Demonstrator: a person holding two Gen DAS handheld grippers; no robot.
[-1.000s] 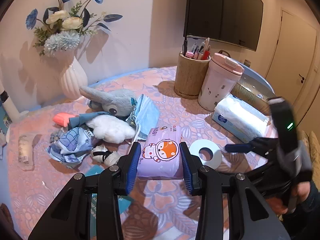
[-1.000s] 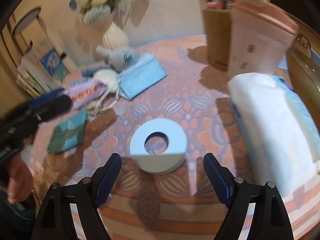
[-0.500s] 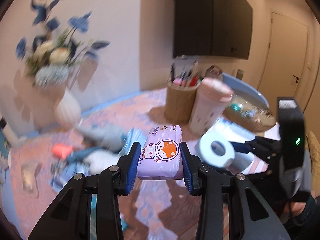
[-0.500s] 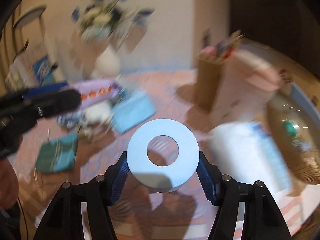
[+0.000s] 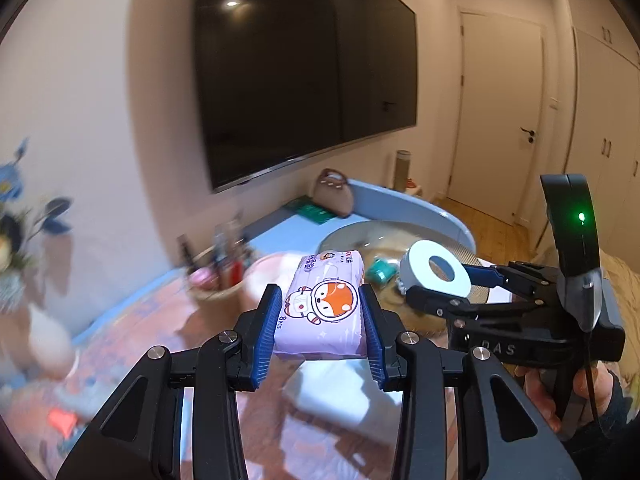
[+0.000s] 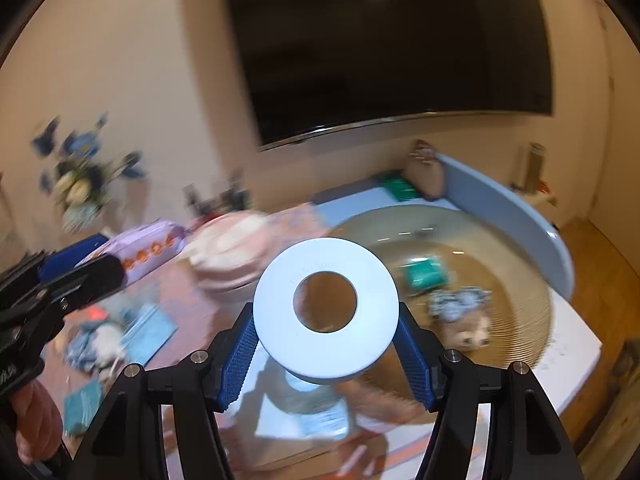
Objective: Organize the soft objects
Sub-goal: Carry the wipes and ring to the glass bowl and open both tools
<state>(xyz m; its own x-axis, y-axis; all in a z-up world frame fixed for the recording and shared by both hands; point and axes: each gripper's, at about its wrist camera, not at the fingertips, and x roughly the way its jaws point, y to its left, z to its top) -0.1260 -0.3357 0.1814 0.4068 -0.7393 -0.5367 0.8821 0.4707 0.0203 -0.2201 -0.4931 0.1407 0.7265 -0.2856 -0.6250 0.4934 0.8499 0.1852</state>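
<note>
Both grippers hold loads — left gripper (image 5: 320,320) the wipes pack (image 5: 322,308), right gripper (image 6: 326,344) the tape roll (image 6: 326,312) — and the woven basket (image 6: 520,280) lies ahead, nearer the right.

I note the wipes pack (image 5: 322,312) – glossy plastic film, slightly crinkled. Ring (image 6: 326,312) – smooth, matt, pale blue. Pads (image 6: 239,356) look ribbed blue rubber; gripper frames matt black plastic with metal screws. Basket (image 6: 516,280) finely ridged, woven. TV (image 5: 296,68) glossy black.

Lilac tissue pack (image 5: 322,307) and pale, seemingly foam ring (image 6: 326,311) aloft.
</note>
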